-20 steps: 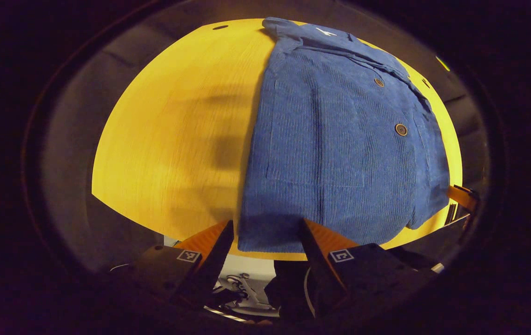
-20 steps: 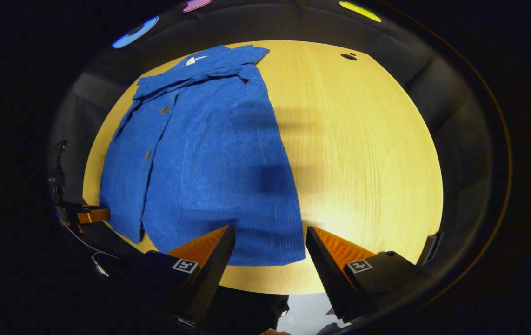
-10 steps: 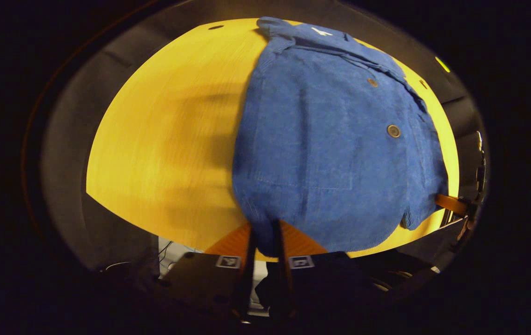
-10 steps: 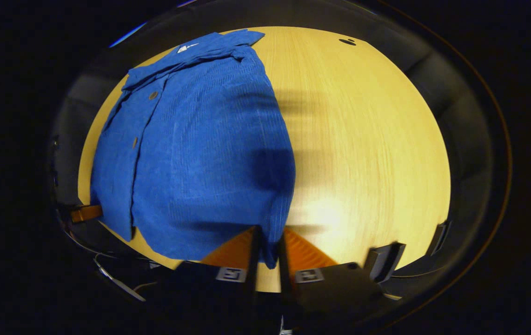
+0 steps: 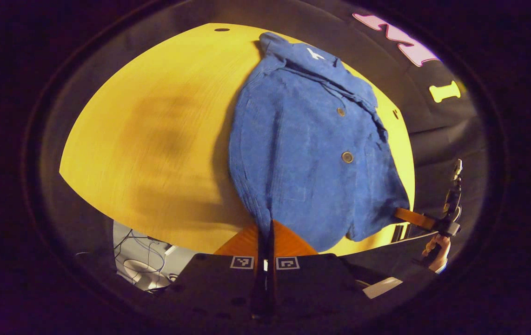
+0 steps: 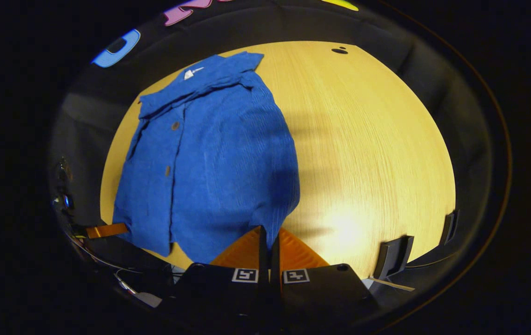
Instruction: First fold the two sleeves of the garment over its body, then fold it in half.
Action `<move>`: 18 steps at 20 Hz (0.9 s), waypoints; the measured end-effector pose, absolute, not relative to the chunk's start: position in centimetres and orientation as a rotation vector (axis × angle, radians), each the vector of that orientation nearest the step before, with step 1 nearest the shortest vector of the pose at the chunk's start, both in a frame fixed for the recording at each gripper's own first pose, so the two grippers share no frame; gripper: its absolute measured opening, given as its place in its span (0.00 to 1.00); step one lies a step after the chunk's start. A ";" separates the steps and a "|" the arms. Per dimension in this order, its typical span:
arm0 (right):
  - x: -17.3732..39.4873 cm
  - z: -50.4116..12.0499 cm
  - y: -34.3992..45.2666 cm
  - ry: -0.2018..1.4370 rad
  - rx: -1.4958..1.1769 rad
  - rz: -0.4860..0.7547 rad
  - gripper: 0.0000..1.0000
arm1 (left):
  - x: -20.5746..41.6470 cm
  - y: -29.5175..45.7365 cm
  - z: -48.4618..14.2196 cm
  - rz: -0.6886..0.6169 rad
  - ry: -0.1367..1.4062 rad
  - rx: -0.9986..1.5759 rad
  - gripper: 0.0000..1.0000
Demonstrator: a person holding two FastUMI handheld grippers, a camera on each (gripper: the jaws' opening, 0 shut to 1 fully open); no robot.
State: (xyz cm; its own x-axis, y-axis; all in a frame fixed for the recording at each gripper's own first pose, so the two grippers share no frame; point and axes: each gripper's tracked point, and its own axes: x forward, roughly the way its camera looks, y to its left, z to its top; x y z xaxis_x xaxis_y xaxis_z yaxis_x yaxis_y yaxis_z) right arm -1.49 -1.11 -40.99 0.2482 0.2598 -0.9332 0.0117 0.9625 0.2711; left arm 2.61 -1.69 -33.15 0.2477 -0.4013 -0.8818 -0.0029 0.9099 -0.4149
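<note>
A blue corduroy shirt point(image 5: 302, 153) lies buttoned on the yellow wooden table point(image 5: 154, 139), collar at the far end, no sleeve sticking out at its sides. My left gripper point(image 5: 265, 225) is shut on one near corner of the hem, which is raised off the table. In the right gripper view the shirt point(image 6: 209, 153) spreads to the left, and my right gripper point(image 6: 269, 230) is shut on the other hem corner. Each view shows the other gripper at the far hem corner: the right gripper point(image 5: 414, 218) with a hand point(image 5: 437, 246), and the left gripper point(image 6: 105, 229).
The table point(image 6: 377, 153) is bare wood beside the shirt. A small dark hole point(image 6: 340, 50) sits near its far edge. Black brackets point(image 6: 391, 258) stand at the near right edge. Cables point(image 5: 140, 260) lie on the floor below the table.
Both grippers were open at the hem a second ago. They have shut on the two hem corners and lifted them, and the shirt's near end now bunches upward.
</note>
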 end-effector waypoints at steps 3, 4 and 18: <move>2.2 -35.1 0.7 1.162 0.314 0.192 0.05 | 4.6 -3.5 -28.0 -0.377 1.173 -0.378 0.01; 3.3 -32.7 1.3 1.103 0.321 0.201 0.05 | 5.2 -3.9 -26.2 -0.407 1.130 -0.368 0.01; 23.2 -20.5 8.1 0.737 0.129 0.287 0.04 | 21.4 -1.9 -14.5 -0.518 0.840 -0.255 0.01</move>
State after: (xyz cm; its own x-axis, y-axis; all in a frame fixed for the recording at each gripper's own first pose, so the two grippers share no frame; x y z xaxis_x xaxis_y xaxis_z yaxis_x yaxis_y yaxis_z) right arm 23.22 8.12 -20.51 0.7034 0.3023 -0.6434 -0.2120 0.9531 0.2160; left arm 21.44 -1.87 -14.53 0.5543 -0.5306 -0.6413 0.3346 0.8475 -0.4120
